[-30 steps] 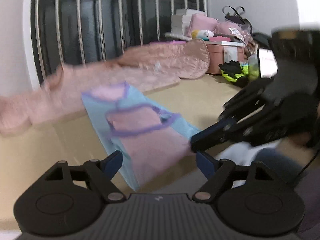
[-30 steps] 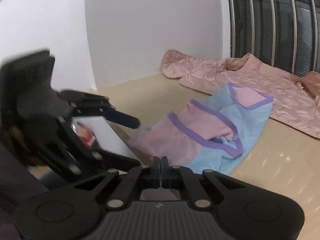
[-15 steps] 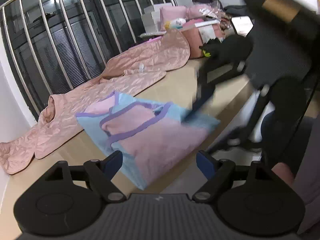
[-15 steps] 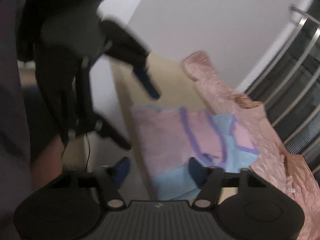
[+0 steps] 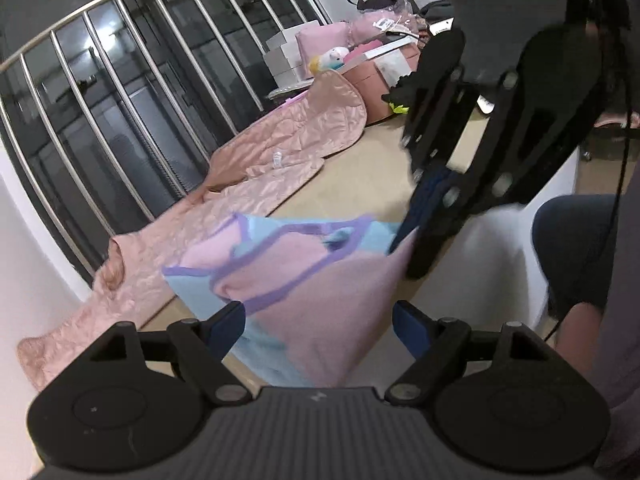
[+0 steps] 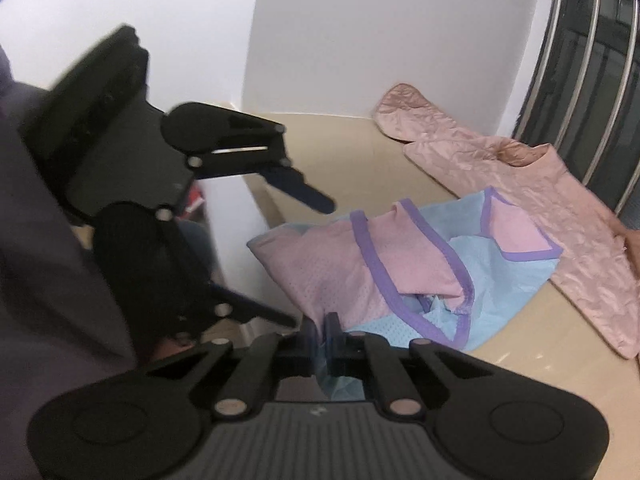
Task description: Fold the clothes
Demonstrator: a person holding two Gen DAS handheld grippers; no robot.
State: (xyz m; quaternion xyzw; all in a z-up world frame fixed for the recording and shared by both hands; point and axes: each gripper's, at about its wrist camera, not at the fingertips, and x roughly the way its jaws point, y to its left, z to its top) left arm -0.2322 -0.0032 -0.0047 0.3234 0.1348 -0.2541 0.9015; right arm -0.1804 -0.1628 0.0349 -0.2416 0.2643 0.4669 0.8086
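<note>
The shirt (image 6: 404, 276), pink and blue with purple trim, lies rumpled on the tan tabletop (image 6: 352, 152), with its near end at the table's edge. In the right wrist view the right tool (image 6: 323, 334) sits at 6 o'clock; its jaws have just been closing and now pinch the shirt's near edge, with blue cloth caught between the pads. The left tool (image 6: 312, 260) shows at 9 o'clock in that view, with its jaws spread wide and nothing in them. In the left wrist view the left tool (image 5: 318, 326) is at 6 o'clock, wide apart, and the shirt (image 5: 304, 276) lies just past its fingers, not gripped. The right tool (image 5: 416, 216) comes in from 2 o'clock and holds the shirt's pink corner. A pink quilted coat (image 6: 536, 216) lies flat on the tabletop past the shirt, along the window bars (image 5: 132, 92). Boxes (image 5: 384, 64) sit at 1 o'clock, well apart from the shirt.
</note>
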